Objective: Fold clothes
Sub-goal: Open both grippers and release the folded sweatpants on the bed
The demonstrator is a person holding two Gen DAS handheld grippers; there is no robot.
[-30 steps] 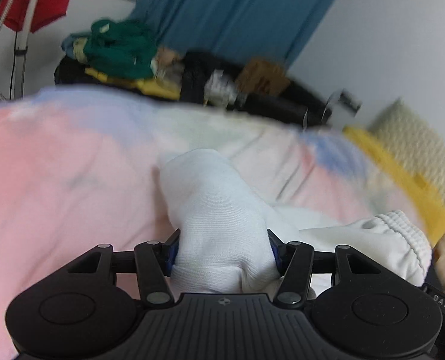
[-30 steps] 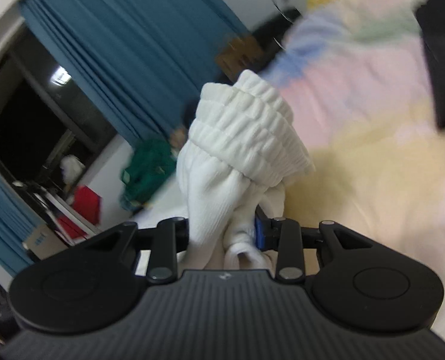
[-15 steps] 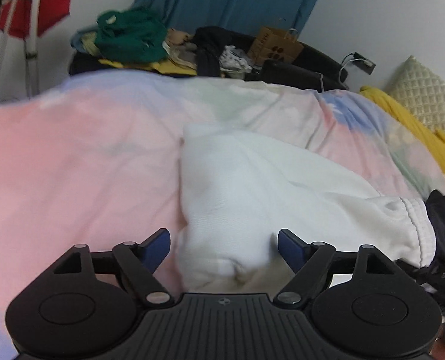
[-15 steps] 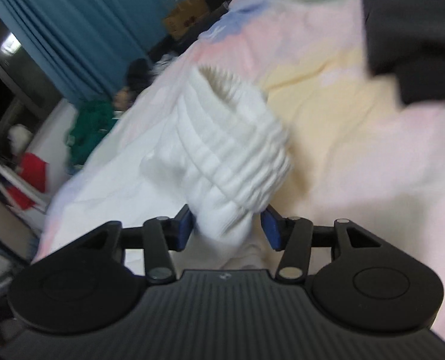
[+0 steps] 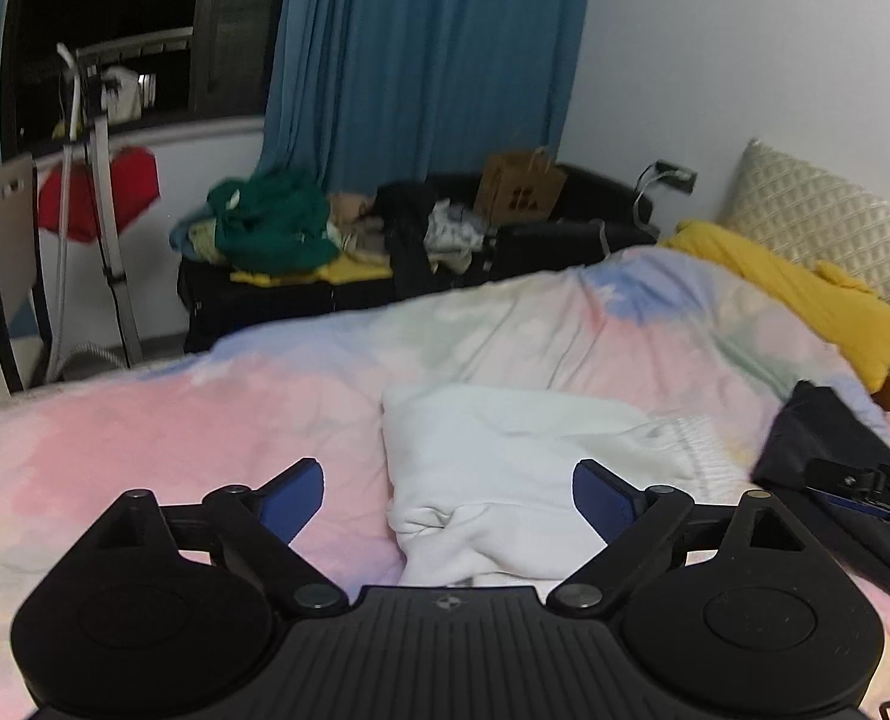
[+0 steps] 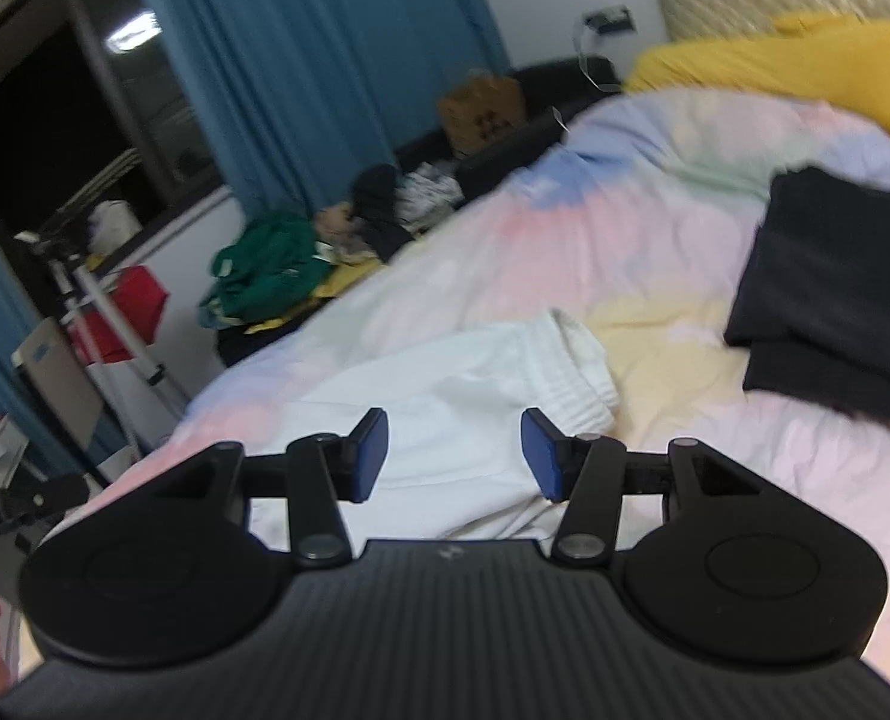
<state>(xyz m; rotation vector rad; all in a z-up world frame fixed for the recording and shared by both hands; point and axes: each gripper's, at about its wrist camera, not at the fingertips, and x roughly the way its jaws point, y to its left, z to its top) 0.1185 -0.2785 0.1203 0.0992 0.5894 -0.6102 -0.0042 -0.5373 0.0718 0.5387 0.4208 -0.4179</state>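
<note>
- White garment (image 5: 505, 468) lies on the bed (image 5: 145, 438), on the pastel quilt, folded into a rough oblong.
- Left view: its long axis runs from a bunched, creased end low in frame, just past the hand-held gripper body, up and right toward the ribbed elastic band (image 5: 697, 450).
- Right view: the same garment (image 6: 445, 420) stretches from lower left up to the right; the ribbed band (image 6: 583, 372) is the end pointing right, toward the black stack.
- The band end is thick and rolled; the rest lies flatter, with soft wrinkles.
- Left hand-held gripper (image 5: 448, 495): jaws wide and opening further. The garment shows in the gap between the blue pads (image 5: 292, 498), but below them; pads touch no cloth. Nothing held.
- Right hand-held gripper (image 6: 451, 456): jaws parted about halfway, blue pads (image 6: 370, 453) clear of the cloth seen beyond them. Nothing held.
- Folded black clothes (image 6: 835, 294) lie on the bed to the right of the white garment, apart from it, bare quilt between.
- Yellow plush (image 5: 805, 306) and a quilted pillow (image 5: 817, 222) at the bed's head.
- Beyond the bed: a low black bench with a heap of clothes, green (image 5: 271, 228) on top, and a brown paper bag (image 5: 523, 186); blue curtain (image 5: 421, 60) behind.
- View is a little blurred, the right one more.
</note>
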